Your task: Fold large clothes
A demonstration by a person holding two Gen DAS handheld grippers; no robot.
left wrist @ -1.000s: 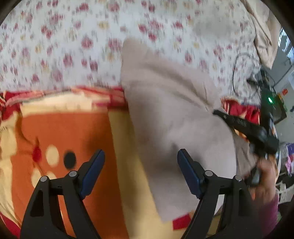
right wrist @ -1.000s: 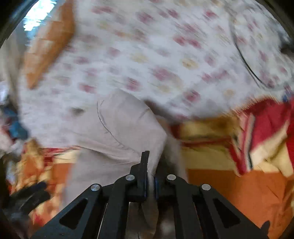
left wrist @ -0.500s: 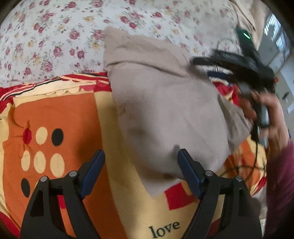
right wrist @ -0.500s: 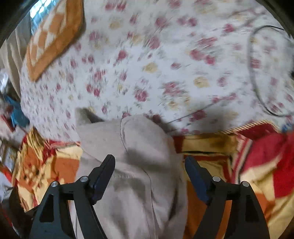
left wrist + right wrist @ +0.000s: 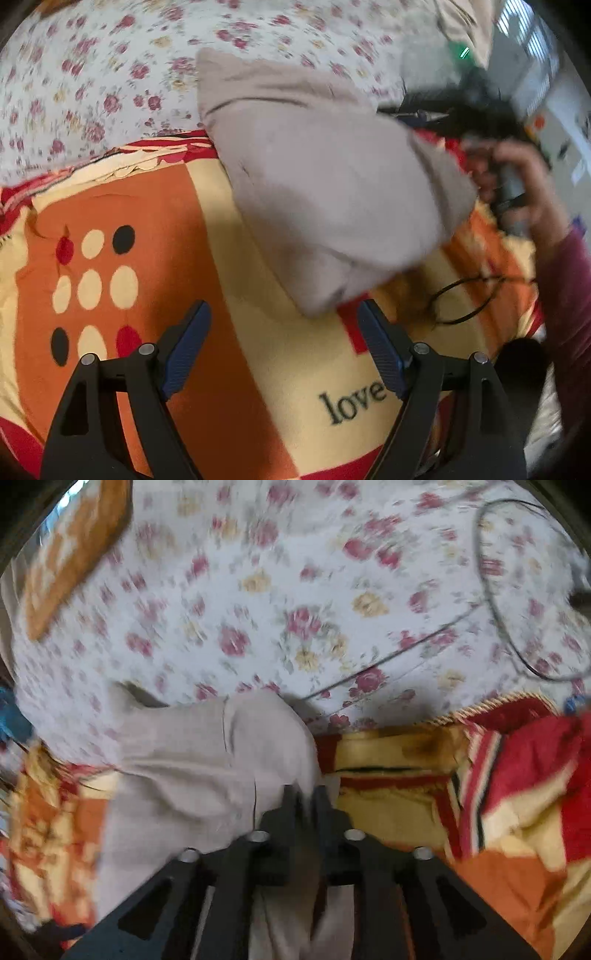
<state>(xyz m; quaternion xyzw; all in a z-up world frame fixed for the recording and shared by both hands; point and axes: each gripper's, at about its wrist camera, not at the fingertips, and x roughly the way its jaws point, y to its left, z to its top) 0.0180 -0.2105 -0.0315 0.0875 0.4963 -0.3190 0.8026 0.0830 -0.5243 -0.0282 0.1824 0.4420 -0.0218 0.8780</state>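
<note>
A beige garment (image 5: 317, 177) lies folded across an orange, yellow and red blanket (image 5: 147, 206), its far end on a floral sheet (image 5: 110, 74). My left gripper (image 5: 282, 339) is open and empty, just short of the garment's near corner. In the right wrist view my right gripper (image 5: 304, 794) is shut on the right edge of the garment (image 5: 207, 760). In the left wrist view the right gripper (image 5: 476, 114), held in a hand, sits at the garment's far right edge.
A thin dark cable (image 5: 495, 602) loops over the floral sheet at the back right. Another cable loop (image 5: 465, 299) lies on the blanket right of the garment. An orange checked cushion (image 5: 70, 550) lies at the far left. The blanket bunches up at the right (image 5: 524, 768).
My right gripper was shut on the garment, opened half a second ago, and is shut on its right edge again. The left gripper drew back toward me, staying open.
</note>
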